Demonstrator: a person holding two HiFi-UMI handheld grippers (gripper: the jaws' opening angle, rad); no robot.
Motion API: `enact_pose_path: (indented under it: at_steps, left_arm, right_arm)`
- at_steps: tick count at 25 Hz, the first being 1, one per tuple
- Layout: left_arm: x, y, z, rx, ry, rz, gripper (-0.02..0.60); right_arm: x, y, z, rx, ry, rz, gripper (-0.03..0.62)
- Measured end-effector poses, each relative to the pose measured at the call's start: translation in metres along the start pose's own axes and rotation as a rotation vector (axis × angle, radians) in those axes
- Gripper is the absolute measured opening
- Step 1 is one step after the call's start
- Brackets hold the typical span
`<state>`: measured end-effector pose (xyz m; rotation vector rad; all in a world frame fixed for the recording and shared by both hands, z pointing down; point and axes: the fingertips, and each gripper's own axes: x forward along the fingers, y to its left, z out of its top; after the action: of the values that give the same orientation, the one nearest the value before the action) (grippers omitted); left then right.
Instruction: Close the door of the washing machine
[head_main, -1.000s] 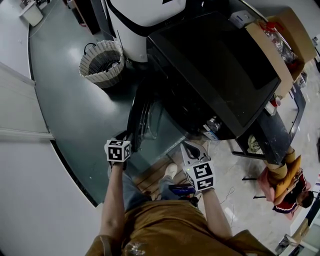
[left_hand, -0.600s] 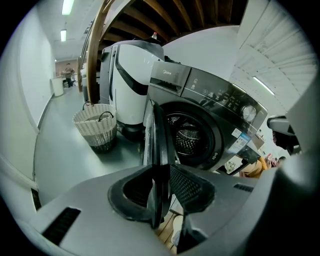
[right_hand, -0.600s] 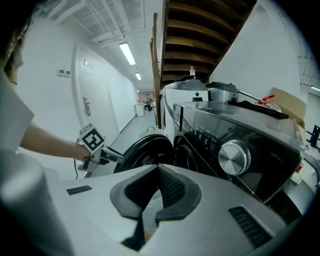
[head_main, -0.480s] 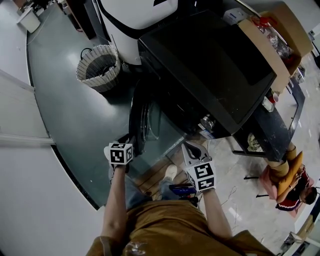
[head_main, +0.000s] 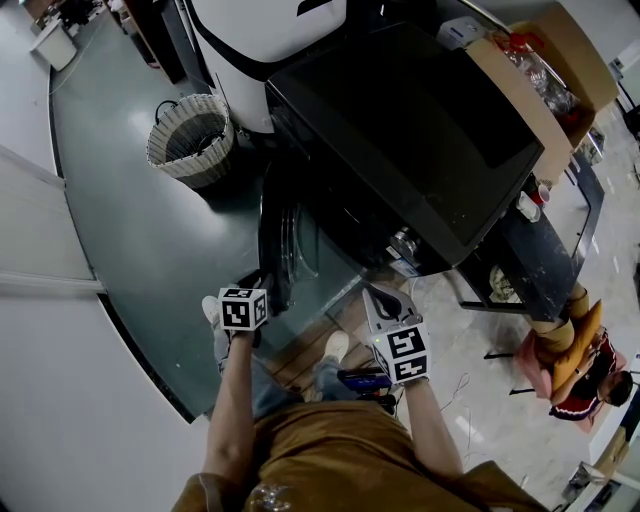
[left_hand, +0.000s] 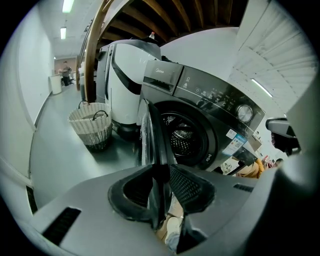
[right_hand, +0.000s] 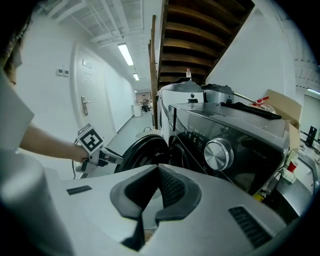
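The dark front-loading washing machine (head_main: 400, 130) stands with its round door (head_main: 280, 235) swung open toward me. In the left gripper view the door (left_hand: 150, 130) runs edge-on in front of the open drum (left_hand: 182, 137), its rim between the pads. My left gripper (head_main: 262, 285) (left_hand: 161, 172) is shut on that outer edge. My right gripper (head_main: 385, 300) (right_hand: 157, 170) hangs in front of the machine's lower right, shut with nothing in it. From the right gripper view, the door (right_hand: 142, 152) and the left gripper (right_hand: 107, 157) lie to the left of the control dial (right_hand: 218, 154).
A woven laundry basket (head_main: 190, 135) (left_hand: 91, 125) stands on the grey floor left of the machine, beside a white appliance (head_main: 260, 30). A cardboard box (head_main: 545, 70) sits at the machine's right. A person (head_main: 580, 380) sits low at the far right. My feet rest on wooden boards (head_main: 300, 350).
My left gripper has shifted a little with the door's edge in it, and the door has swung slightly toward the machine. The right gripper has barely moved.
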<state>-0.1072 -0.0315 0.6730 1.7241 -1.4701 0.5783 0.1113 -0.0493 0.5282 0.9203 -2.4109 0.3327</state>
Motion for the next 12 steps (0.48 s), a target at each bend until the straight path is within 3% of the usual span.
enact_pose_path:
  at_steps: [12]
  left_arm:
    - [0.012, -0.033, 0.003, -0.018, -0.01, -0.049, 0.123]
  right_arm:
    - [-0.013, -0.019, -0.005, -0.001, -0.002, -0.03, 0.012]
